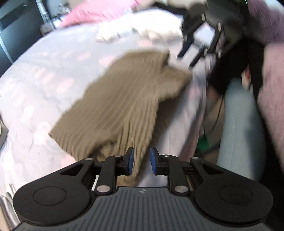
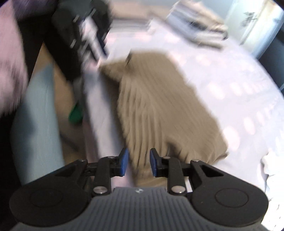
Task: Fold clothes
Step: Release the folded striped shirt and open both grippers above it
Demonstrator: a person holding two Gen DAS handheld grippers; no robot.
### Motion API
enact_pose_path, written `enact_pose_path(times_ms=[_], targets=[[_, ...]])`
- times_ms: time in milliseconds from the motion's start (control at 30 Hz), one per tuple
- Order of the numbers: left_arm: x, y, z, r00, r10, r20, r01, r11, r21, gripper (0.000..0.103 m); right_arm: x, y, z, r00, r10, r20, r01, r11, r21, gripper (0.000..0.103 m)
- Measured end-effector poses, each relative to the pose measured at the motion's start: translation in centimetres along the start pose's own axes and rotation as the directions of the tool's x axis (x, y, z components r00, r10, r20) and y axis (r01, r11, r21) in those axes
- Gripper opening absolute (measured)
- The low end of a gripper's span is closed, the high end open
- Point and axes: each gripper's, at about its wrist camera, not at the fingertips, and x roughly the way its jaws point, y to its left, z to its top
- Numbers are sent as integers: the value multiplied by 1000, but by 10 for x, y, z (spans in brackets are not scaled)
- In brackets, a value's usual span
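Observation:
A tan ribbed garment (image 1: 115,106) lies flat on a bed with a pale lilac cover (image 1: 35,80), close to the bed's near edge. My left gripper (image 1: 142,162) hovers over the garment's near corner. Its blue pads stand a little apart, with the cloth beneath them and not pinched. In the right wrist view the same garment (image 2: 159,99) stretches away from my right gripper (image 2: 139,162), whose pads are also apart above the cloth's near edge. Each gripper shows blurred in the other's view: the right one (image 1: 193,53) at the garment's far corner, the left one (image 2: 99,46) likewise.
A pink pillow (image 1: 95,12) and a white folded item (image 1: 142,30) lie farther up the bed. A stack of folded clothes (image 2: 200,30) sits at the far end. A person's fluffy pink sleeve (image 1: 271,71) and light blue trouser leg (image 1: 239,124) stand beside the bed edge. A green object (image 2: 75,113) lies on the floor.

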Motion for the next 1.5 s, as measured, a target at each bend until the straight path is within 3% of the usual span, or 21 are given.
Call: enact_pose_path(times_ms=[100, 233, 333, 467, 567, 767, 1000, 1167, 1233, 1300, 1400, 1500], targets=[[2, 11, 15, 997, 31, 77, -20, 991, -131, 18, 5, -3, 14, 994, -82, 65, 74, 989, 126, 23], [32, 11, 32, 989, 98, 114, -61, 956, -287, 18, 35, -5, 39, 983, -176, 46, 158, 951, 265, 16], [53, 7, 36, 987, 83, 136, -27, 929, -369, 17, 47, -4, 40, 981, -185, 64, 143, 901, 410, 11], [72, -5, 31, 995, 96, 42, -75, 932, -355, 11, 73, -1, 38, 983, -182, 27, 139, 834, 535, 10], [80, -14, 20, 994, 105, -9, -101, 938, -331, 11, 83, 7, 29, 986, -166, -27, 154, 825, 545, 10], [93, -17, 1, 987, 136, -87, -158, 921, -355, 11, 90, 13, 10, 985, -149, -88, 172, 784, 597, 10], [82, -12, -10, 986, 113, -126, -155, 898, -411, 11, 91, 11, -2, 985, -119, -121, 170, 745, 645, 8], [60, -14, -10, 987, 124, -102, -155, 894, -420, 11, 66, 22, -1, 978, -170, -120, 208, 761, 614, 13], [46, -12, -8, 990, 135, -49, -142, 879, -455, 13, 48, 23, 6, 971, -233, -48, 213, 762, 612, 15], [33, -9, -6, 983, 183, 16, -152, 862, -484, 14, 32, 21, 12, 950, -309, 29, 225, 749, 623, 15], [19, 2, 0, 949, 301, 94, -212, 829, -517, 14, 22, 11, 13, 904, -423, 61, 282, 698, 658, 15], [16, 30, -2, 907, 400, 129, -231, 731, -642, 14, 28, -8, 8, 874, -485, 35, 313, 616, 723, 16]])
